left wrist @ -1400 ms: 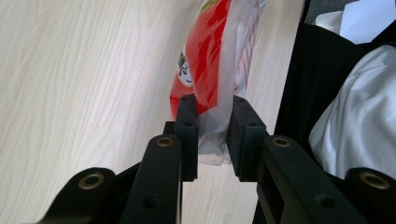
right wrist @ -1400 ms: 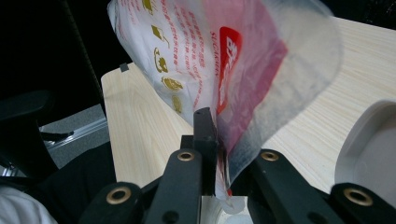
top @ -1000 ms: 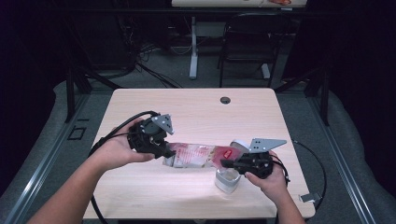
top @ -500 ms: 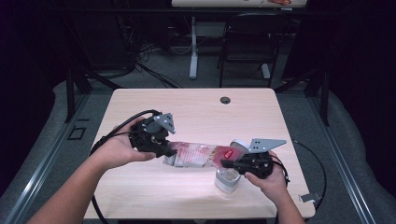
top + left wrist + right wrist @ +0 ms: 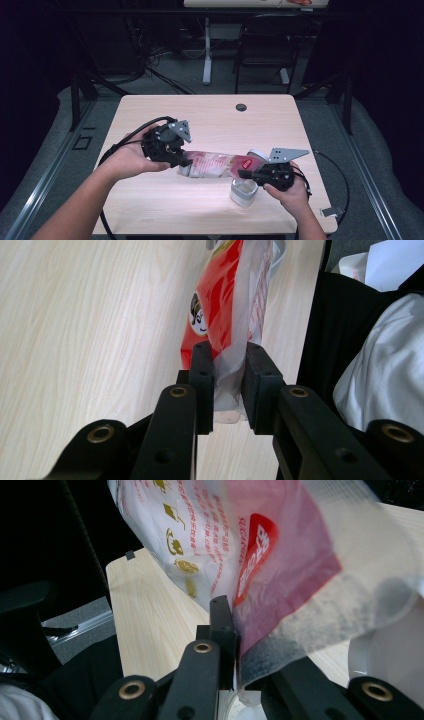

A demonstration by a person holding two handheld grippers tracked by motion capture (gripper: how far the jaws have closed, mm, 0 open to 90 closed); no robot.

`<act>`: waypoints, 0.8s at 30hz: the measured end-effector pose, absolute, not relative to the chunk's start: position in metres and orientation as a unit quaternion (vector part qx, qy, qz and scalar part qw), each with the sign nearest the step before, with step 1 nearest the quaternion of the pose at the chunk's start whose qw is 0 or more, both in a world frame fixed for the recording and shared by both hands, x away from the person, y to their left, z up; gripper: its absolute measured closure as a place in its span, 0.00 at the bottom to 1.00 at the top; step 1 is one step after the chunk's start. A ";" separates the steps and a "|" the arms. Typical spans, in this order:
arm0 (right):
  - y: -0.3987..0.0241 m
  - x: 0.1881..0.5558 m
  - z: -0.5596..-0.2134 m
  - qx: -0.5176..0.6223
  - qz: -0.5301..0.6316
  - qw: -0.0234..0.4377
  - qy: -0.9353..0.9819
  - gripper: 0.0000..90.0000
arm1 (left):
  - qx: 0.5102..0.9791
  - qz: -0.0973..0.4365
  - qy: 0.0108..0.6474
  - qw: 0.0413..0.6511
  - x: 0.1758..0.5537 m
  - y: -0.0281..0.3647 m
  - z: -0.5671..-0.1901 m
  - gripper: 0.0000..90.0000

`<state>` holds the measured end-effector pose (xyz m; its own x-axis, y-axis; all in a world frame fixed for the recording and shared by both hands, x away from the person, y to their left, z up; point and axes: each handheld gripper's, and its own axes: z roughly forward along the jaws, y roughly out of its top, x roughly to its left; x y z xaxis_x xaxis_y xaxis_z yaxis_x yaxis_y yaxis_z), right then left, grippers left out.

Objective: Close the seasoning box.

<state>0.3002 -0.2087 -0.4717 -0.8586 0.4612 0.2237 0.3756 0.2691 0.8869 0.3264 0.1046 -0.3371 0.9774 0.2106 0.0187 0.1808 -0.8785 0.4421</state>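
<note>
Two grippers stretch a red-and-white "SUGAR"-printed bag (image 5: pixel 215 165).

pale wood tabletop (image 5: pixel 210 125), rounded corners, centre of the frame. dark round grommet (image 5: pixel 241 107) near its upper edge. small clear container (image 5: pixel 243 192) stands on it at lower right. black cable (image 5: pixel 336 175) trails off the right edge.

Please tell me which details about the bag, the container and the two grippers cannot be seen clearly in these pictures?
- Bag print: too small in the high view; cut off by the top edge in the left gripper view.
- Right gripper: its right jaw is covered by the bag.
- Container: contents too small to tell; the right gripper overlaps it.
- Left gripper: the hand hides its jaws in the high view.
</note>
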 end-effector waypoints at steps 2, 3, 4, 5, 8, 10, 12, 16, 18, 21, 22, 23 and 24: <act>-0.209 0.300 -0.472 0.262 0.544 0.039 0.796 0.98 | 0.968 0.034 0.101 0.226 0.326 0.104 -0.337 0.86; -0.209 0.300 -0.472 0.263 0.544 0.039 0.796 0.98 | 0.968 0.033 0.102 0.227 0.326 0.103 -0.336 0.86; -0.210 0.300 -0.472 0.263 0.543 0.040 0.796 0.98 | 0.968 0.034 0.100 0.226 0.327 0.103 -0.336 0.86; -0.210 0.300 -0.472 0.263 0.544 0.039 0.796 0.98 | 0.968 0.034 0.102 0.227 0.326 0.102 -0.336 0.86; -0.211 0.300 -0.472 0.263 0.543 0.040 0.796 0.98 | 0.969 0.035 0.099 0.226 0.327 0.102 -0.335 0.86; -0.210 0.300 -0.472 0.264 0.543 0.040 0.797 0.98 | 0.969 0.036 0.097 0.225 0.327 0.101 -0.335 0.86; -0.211 0.300 -0.472 0.263 0.542 0.041 0.797 0.98 | 0.969 0.036 0.097 0.225 0.327 0.100 -0.334 0.86; -0.211 0.300 -0.472 0.263 0.541 0.041 0.798 0.97 | 0.968 0.036 0.099 0.228 0.327 0.099 -0.333 0.86; -0.212 0.301 -0.472 0.262 0.540 0.040 0.799 0.97 | 0.968 0.036 0.098 0.228 0.327 0.098 -0.332 0.86; -0.212 0.301 -0.472 0.263 0.541 0.041 0.798 0.97 | 0.968 0.037 0.097 0.229 0.327 0.097 -0.331 0.86; -0.212 0.301 -0.473 0.263 0.540 0.042 0.798 0.97 | 0.968 0.037 0.098 0.229 0.326 0.096 -0.331 0.86; -0.212 0.301 -0.473 0.264 0.541 0.042 0.798 0.97 | 0.968 0.038 0.097 0.229 0.327 0.096 -0.331 0.86; -0.212 0.301 -0.473 0.264 0.541 0.042 0.798 0.97 | 0.968 0.038 0.097 0.229 0.327 0.096 -0.331 0.86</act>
<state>0.3013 -0.2124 -0.4732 -0.8574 0.4657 0.2191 0.3758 0.2756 0.8848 0.3269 0.0963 -0.3312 0.9783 0.2050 0.0293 0.1702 -0.8764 0.4506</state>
